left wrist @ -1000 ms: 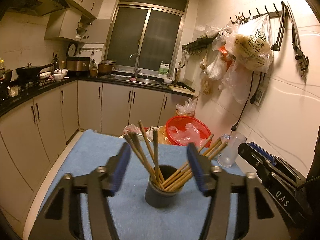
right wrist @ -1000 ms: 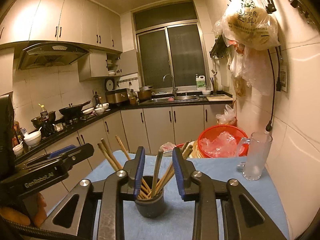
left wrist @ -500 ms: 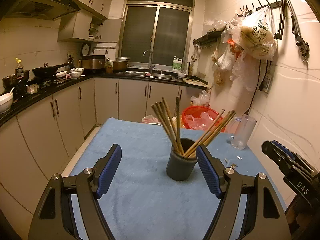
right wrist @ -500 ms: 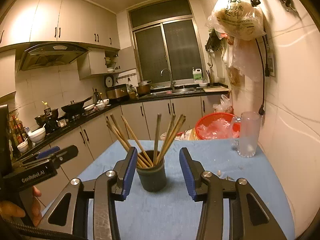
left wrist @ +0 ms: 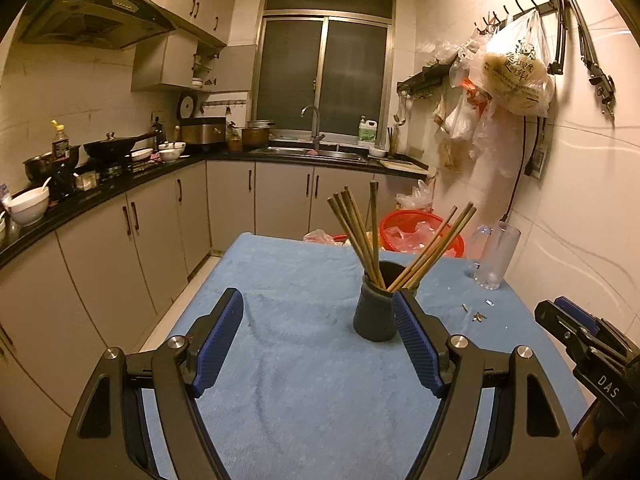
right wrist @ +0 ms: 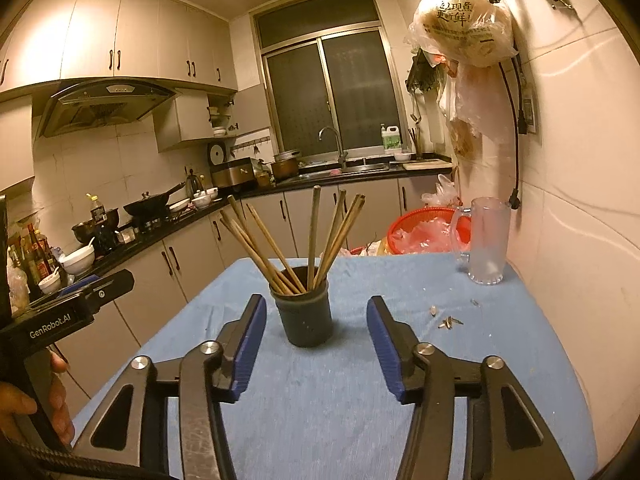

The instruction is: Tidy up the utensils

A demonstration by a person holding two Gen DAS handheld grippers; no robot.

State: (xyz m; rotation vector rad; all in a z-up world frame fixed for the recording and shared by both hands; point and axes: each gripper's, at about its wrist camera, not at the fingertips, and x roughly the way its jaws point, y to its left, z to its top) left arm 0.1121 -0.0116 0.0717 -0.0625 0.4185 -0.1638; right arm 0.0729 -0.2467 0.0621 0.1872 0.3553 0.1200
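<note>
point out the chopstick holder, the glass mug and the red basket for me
chopstick holder [right wrist: 306,316], right wrist view, on the front of its dark wall
glass mug [right wrist: 489,240], right wrist view, on the middle of its clear body
red basket [left wrist: 424,232], left wrist view, on its far inner side, behind the chopsticks

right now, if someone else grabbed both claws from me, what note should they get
Left claw: open, empty, short of the dark utensil cup.
Right claw: open, empty, the cup ahead between its fingers, untouched.
Chopsticks: all standing in the cup, fanned out, on the blue table cloth.
Glass mug stands at the far right by the wall, small bits near it.
Done: chopsticks gathered in the cup.
Left: no loose utensils visible; maybe clear the bits.
</note>
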